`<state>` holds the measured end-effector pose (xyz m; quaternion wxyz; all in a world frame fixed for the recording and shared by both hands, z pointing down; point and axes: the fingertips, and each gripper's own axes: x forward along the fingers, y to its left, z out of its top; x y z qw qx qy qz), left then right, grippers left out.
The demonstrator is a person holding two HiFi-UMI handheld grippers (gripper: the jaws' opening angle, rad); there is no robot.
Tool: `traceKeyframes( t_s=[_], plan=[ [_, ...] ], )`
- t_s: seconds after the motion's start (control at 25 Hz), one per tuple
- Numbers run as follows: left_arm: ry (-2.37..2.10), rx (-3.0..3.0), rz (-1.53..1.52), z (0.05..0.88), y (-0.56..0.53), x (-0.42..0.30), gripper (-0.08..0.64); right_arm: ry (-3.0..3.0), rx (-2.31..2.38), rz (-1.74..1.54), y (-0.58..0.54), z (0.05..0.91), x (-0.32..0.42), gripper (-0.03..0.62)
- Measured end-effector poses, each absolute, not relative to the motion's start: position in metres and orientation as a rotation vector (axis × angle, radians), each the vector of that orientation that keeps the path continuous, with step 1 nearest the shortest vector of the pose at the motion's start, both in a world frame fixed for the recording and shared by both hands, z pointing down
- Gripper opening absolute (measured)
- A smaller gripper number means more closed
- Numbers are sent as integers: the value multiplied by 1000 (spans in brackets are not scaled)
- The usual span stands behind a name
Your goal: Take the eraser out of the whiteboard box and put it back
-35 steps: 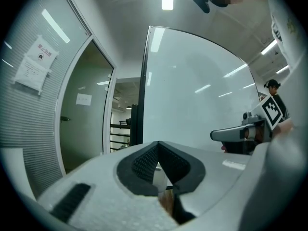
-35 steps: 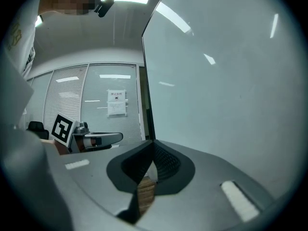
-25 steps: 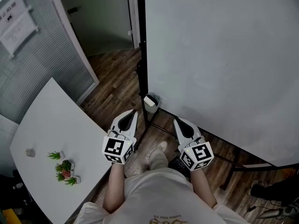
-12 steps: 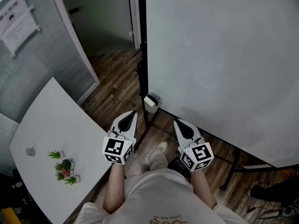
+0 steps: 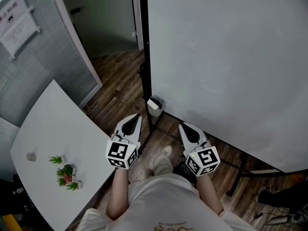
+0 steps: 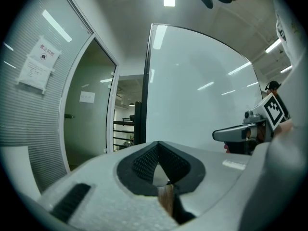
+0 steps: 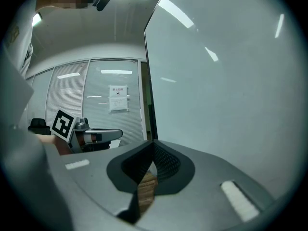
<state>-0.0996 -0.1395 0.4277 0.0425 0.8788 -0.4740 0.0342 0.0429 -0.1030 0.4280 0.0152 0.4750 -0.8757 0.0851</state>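
A small white whiteboard box (image 5: 155,105) hangs on the black frame at the lower left corner of the big whiteboard (image 5: 231,57). Something dark lies in the box's top; I cannot tell whether it is the eraser. My left gripper (image 5: 137,117) is held level just below and left of the box, jaws shut and empty. To the box's lower right my right gripper (image 5: 182,125) is likewise shut on nothing. In the left gripper view the shut jaws (image 6: 159,145) point past the whiteboard's edge (image 6: 192,90). The right gripper view shows shut jaws (image 7: 154,143) beside the board (image 7: 226,81).
A white table (image 5: 53,138) with small potted plants (image 5: 66,173) stands at the left. Behind it are a blind-covered glass wall (image 5: 33,66) and a doorway (image 5: 103,18). The whiteboard stand's black legs (image 5: 250,172) cross the wood floor (image 5: 120,88) at the right.
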Motion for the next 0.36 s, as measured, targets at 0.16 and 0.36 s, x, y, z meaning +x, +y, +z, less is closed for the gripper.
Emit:
traceKeyframes(
  t_s=[0.16, 0.36],
  plan=[
    [-1447, 2692, 102, 427, -141, -97, -2, -2725, 1474, 262, -104, 428, 44, 11],
    [-1437, 2700, 103, 426, -140, -94, -2, -2727, 1473, 256, -104, 426, 45, 11]
  ],
)
